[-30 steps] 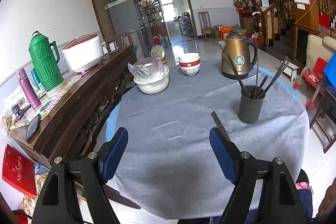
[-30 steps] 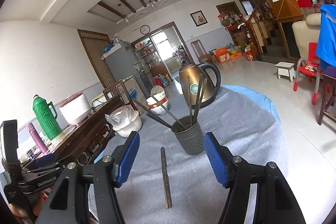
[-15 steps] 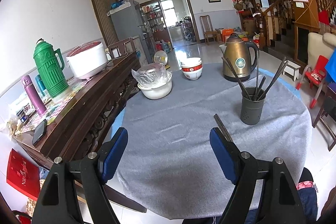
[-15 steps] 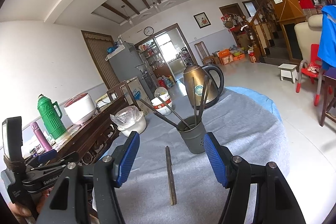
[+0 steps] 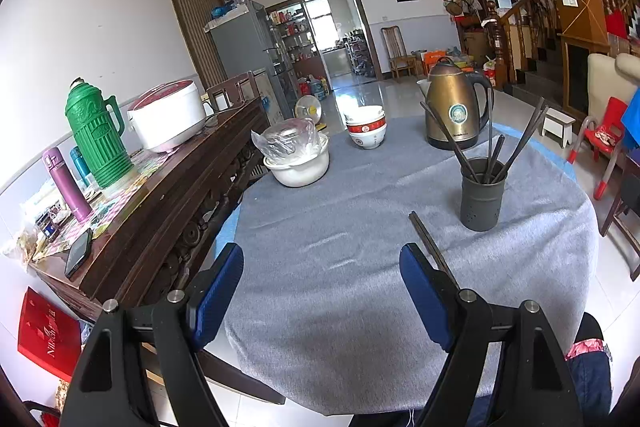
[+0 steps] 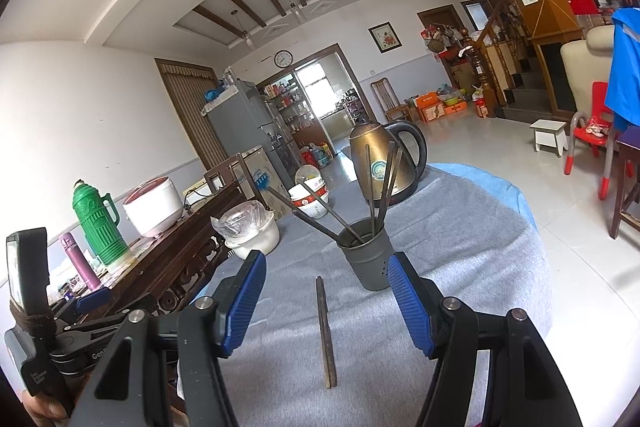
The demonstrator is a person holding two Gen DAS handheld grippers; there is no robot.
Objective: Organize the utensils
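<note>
Chopsticks (image 6: 326, 335) are laid flat on the grey cloth just in front of the holder (image 6: 366, 255), long axis pointing toward it. The right gripper (image 6: 326, 307) is nearer, centred over them, jaws wide and empty. The left gripper (image 5: 320, 299) is likewise spread and empty; its finger (image 5: 424, 291) hides their near end.

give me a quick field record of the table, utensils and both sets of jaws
surface: round table under a grey cloth
holder: dark grey perforated utensil cup, upright, several dark chopsticks leaning out of it
loose utensil: pair of brown chopsticks flat on the cloth, near the cup, not touching it
left gripper: jaws open, nothing between them
right gripper: jaws open, above the loose pair, not gripping
behind cup: brass-coloured electric kettle
</note>
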